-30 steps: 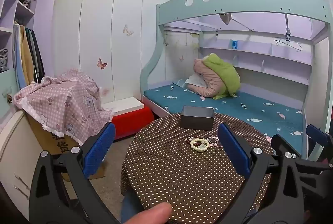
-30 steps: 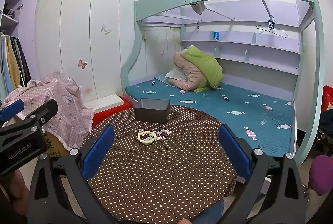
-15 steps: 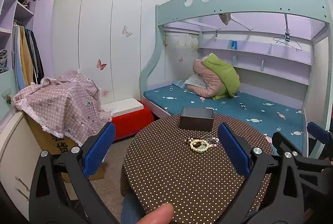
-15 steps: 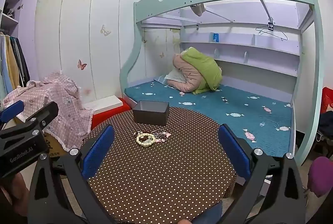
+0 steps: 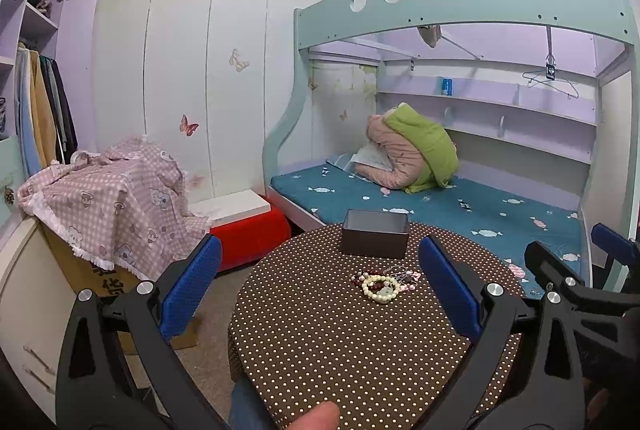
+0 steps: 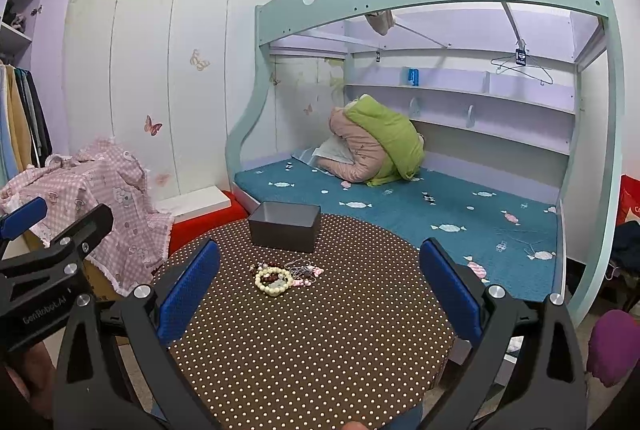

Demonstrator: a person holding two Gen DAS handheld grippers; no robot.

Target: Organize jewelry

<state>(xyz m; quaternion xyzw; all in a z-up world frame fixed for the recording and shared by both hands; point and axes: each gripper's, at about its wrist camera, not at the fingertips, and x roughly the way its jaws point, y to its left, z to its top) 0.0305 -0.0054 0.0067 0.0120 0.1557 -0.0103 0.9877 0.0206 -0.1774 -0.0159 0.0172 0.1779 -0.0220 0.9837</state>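
Note:
A small pile of jewelry (image 5: 382, 284) lies on a round table with a brown polka-dot cloth (image 5: 320, 342): a cream bead bracelet, a dark red bead bracelet and thin chains. It also shows in the right wrist view (image 6: 276, 277). An open dark grey box (image 5: 375, 239) stands behind the pile at the table's far edge, also seen in the right wrist view (image 6: 285, 226). My left gripper (image 5: 320, 290) is open and empty, held above the near side of the table. My right gripper (image 6: 320, 288) is open and empty, to the right of the left one.
A teal bunk bed (image 5: 460, 206) with folded quilts stands behind the table. A red and white step (image 5: 244, 222) and a cardboard box under a pink checked cloth (image 5: 108, 198) sit on the left. A wardrobe and hanging clothes (image 5: 40, 110) line the left wall.
Both grippers have drifted slightly, so the table and jewelry sit a little differently in view. The jaws stay open and nothing on the table has moved.

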